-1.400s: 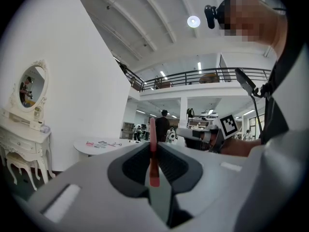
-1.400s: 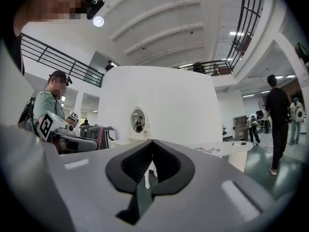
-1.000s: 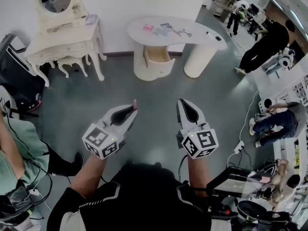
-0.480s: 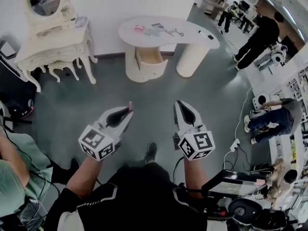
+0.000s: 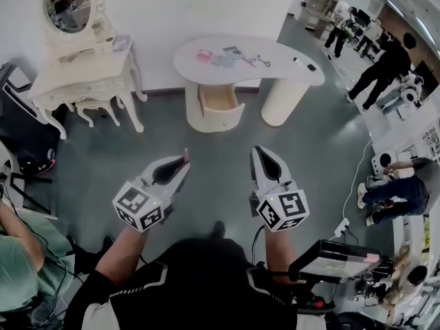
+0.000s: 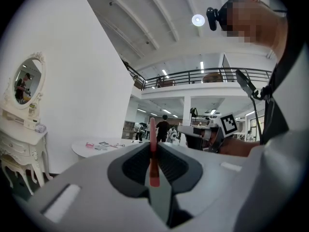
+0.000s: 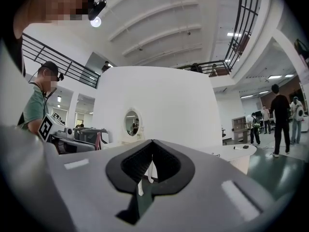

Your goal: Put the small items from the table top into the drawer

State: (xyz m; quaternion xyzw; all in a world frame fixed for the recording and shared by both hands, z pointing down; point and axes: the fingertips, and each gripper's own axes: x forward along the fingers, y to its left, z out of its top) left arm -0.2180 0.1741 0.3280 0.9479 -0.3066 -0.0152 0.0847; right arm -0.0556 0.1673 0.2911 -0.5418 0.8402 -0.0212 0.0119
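Two grippers, floor between us and the table
We record: left gripper (image 5: 181, 165) clamped on a thin pink stick (image 6: 152, 146); right gripper (image 5: 258, 151) closed, nothing in it. Small items (image 5: 230, 55) lie on the white table (image 5: 282, 52), well ahead of us; drawer (image 5: 218, 102) beneath stands open.

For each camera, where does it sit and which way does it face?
Head view: on the person's head, facing steeply down; shows both forearms, left gripper, right gripper, white table ahead.
Left gripper view: on the left gripper, level along jaws shut on a thin pink item; torso at right.
Right gripper view: on the right gripper, level along shut jaws.
Shared: both gripper views show the table.
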